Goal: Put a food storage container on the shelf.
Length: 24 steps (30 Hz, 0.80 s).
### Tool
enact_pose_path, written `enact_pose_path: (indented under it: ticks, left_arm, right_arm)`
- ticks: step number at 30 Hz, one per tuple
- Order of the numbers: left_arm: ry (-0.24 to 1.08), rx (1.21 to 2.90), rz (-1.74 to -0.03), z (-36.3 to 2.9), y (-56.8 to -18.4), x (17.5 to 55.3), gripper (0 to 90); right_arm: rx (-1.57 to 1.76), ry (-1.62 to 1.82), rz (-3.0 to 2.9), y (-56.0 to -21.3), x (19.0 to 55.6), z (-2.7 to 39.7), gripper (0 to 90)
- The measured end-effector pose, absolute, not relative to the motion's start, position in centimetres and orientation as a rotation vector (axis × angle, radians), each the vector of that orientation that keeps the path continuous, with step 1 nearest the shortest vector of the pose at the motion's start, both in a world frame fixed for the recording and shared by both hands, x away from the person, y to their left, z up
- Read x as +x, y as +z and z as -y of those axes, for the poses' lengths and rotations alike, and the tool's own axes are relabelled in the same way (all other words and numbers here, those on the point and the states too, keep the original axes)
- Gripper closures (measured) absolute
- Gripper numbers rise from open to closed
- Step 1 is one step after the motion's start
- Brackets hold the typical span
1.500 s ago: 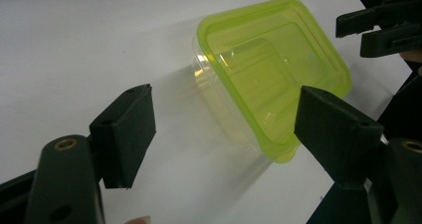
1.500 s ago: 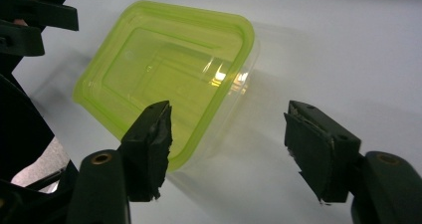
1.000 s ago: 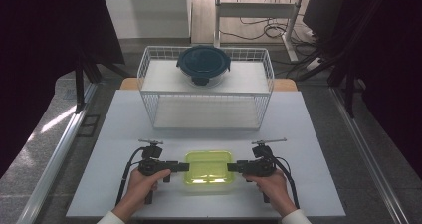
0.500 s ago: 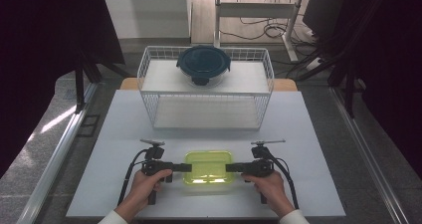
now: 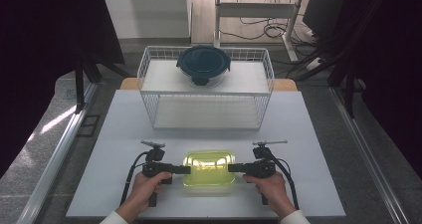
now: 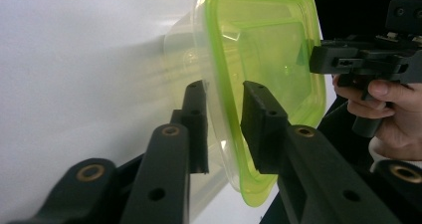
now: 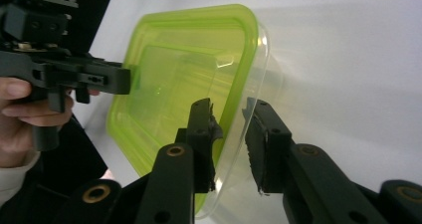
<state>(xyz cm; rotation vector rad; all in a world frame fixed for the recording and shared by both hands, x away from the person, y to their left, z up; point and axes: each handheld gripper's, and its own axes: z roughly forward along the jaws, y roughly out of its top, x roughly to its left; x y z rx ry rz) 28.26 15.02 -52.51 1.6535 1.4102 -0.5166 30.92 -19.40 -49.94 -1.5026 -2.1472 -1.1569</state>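
Little has moved since the earlier frames: both tools have stayed at the box's two ends, the hands shifting only slightly.

The box [image 5: 209, 168], clear with a green lid, sits on the white table [image 5: 318, 149] near its 6 o'clock edge. The left tool [image 5: 182, 169] meets it at 9 o'clock, the right tool [image 5: 235, 168] at 3 o'clock. In the left gripper view the left tool [image 6: 224, 112] has its jaws apart, one on each side of the lid's rim, with a gap showing. The right gripper view shows the right tool [image 7: 230, 127] likewise, straddling the box [image 7: 189, 79] rim, not pressed shut. A hand [image 5: 147, 190] holds each tool.

Toward 12 o'clock stands a wire rack [image 5: 206, 92], well apart, with a dark-lidded bowl [image 5: 203, 64] on top.
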Motion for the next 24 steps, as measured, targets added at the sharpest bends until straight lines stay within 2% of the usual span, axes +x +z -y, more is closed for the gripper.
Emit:
enact_pose_path:
  ticks: [7, 24]
  left_arm:
    - [-0.471, 1.664, -1.391, -15.1, -51.9, 28.0, 79.3]
    - [-0.356, 1.685, -1.320, -15.2, -49.5, 26.9, 79.9]
  right_arm:
    - [-1.478, -1.201, 2.183, -49.2, 30.5, 19.5, 76.5]
    - [-1.420, -1.280, 2.264, -47.1, 29.7, 19.3, 77.1]
